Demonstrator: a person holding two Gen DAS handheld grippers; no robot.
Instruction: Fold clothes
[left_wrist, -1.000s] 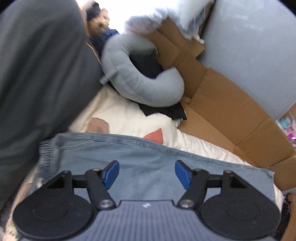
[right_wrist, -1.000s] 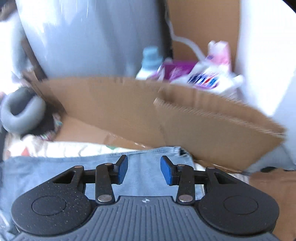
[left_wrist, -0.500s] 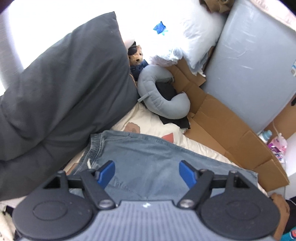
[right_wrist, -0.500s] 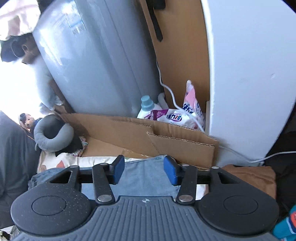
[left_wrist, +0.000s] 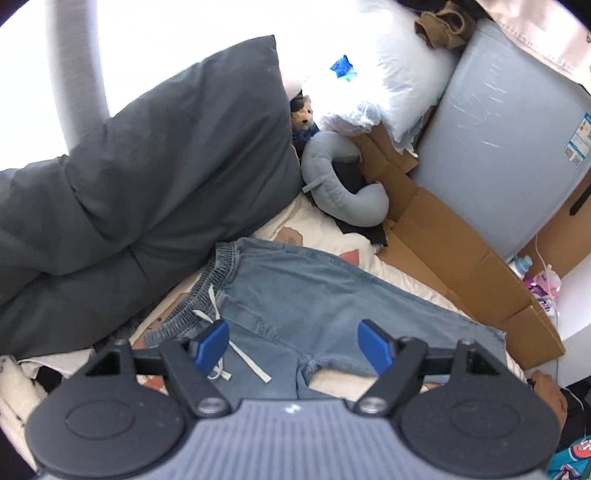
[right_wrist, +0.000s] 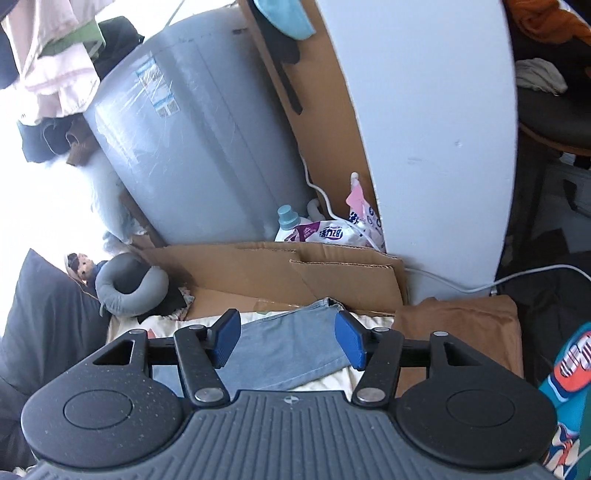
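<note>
Light blue jeans (left_wrist: 314, 295) lie flat on the cream sheet (left_wrist: 295, 218), waistband by the dark grey pillow (left_wrist: 147, 166), leg end near the cardboard (right_wrist: 258, 273). Left gripper (left_wrist: 293, 345) above them, jaws wide, holding nothing. Right gripper (right_wrist: 288, 341) above the leg end, jaws opening, nothing gripped.

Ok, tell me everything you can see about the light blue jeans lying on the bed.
The jeans are pale washed denim with a gathered elastic waistband and a loose white drawstring. They lie spread flat on a cream patterned sheet, waist toward the dark grey pillow, one leg stretching toward the cardboard. The crotch split shows sheet between the legs. Neither gripper touches them.
</note>
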